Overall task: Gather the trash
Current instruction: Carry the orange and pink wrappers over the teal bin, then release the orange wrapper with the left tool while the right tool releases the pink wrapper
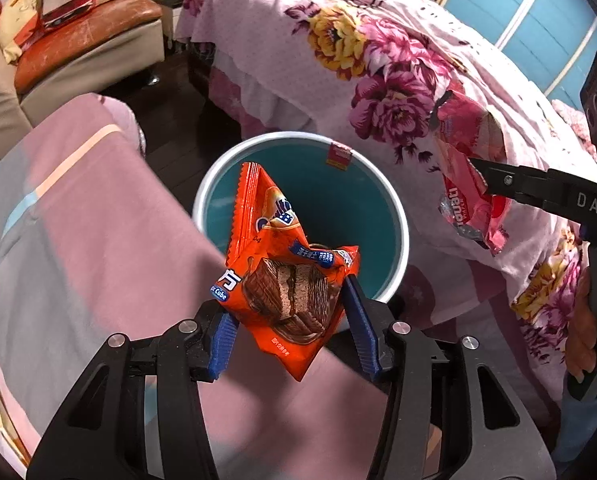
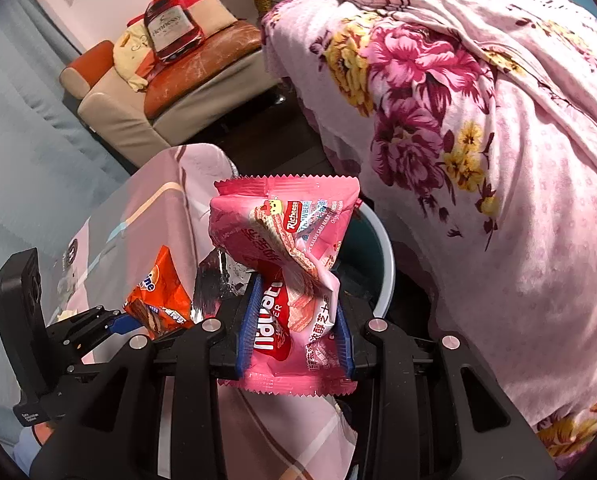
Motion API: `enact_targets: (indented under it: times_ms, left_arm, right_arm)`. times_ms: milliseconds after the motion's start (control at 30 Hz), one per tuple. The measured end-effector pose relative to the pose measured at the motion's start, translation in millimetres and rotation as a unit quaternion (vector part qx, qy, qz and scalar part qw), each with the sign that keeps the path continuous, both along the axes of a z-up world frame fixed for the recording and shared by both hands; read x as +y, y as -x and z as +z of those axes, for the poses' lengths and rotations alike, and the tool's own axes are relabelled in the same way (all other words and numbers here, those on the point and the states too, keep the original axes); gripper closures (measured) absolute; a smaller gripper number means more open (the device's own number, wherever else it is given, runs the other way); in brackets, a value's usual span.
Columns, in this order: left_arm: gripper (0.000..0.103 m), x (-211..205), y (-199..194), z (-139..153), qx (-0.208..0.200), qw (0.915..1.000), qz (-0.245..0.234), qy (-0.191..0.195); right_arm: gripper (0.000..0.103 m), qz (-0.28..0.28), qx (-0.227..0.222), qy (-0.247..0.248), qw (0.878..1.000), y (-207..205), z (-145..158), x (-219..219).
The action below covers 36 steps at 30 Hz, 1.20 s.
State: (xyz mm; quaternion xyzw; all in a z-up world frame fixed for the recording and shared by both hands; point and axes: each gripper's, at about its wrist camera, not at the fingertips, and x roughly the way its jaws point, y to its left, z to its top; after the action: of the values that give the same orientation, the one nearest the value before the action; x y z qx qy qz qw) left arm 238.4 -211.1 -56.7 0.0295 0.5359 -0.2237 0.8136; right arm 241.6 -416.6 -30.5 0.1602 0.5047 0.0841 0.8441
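Note:
My left gripper (image 1: 288, 312) is shut on an orange chocolate-wafer wrapper (image 1: 286, 264) and holds it over the near rim of a blue trash bin (image 1: 398, 216) with a white rim. My right gripper (image 2: 294, 320) is shut on a pink strawberry-wafer wrapper (image 2: 286, 236). In the left wrist view the right gripper (image 1: 478, 172) holds the pink wrapper (image 1: 466, 200) just right of the bin. In the right wrist view the left gripper (image 2: 132, 320) with the orange wrapper (image 2: 158, 296) is at the left, and the bin (image 2: 384, 264) is mostly hidden behind the pink wrapper.
A bed with a pink floral quilt (image 1: 378, 60) stands to the right of the bin. A table with a pink patterned cloth (image 1: 78, 220) is at the left. A beige sofa with orange cushions (image 2: 170, 92) stands farther back across the dark floor (image 1: 178, 92).

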Motion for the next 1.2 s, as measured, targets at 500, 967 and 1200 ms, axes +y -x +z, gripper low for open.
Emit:
enact_targets:
  times_ms: [500,967,1200]
  left_arm:
    - [0.022,-17,-12,-7,-0.007,0.9999,-0.012,-0.006]
    - [0.011,10,-9,-1,-0.002,0.9998,0.022,-0.002]
    - [0.011,32,1,5,-0.003,0.9993,0.038,0.006]
  right_arm:
    - [0.071,-0.01,0.008,0.011,1.0,-14,-6,-6]
    - [0.071,0.004,0.011,0.022,1.0,-15,-2,7]
    - [0.07,0.015,0.015,0.032,0.999,-15,-2,21]
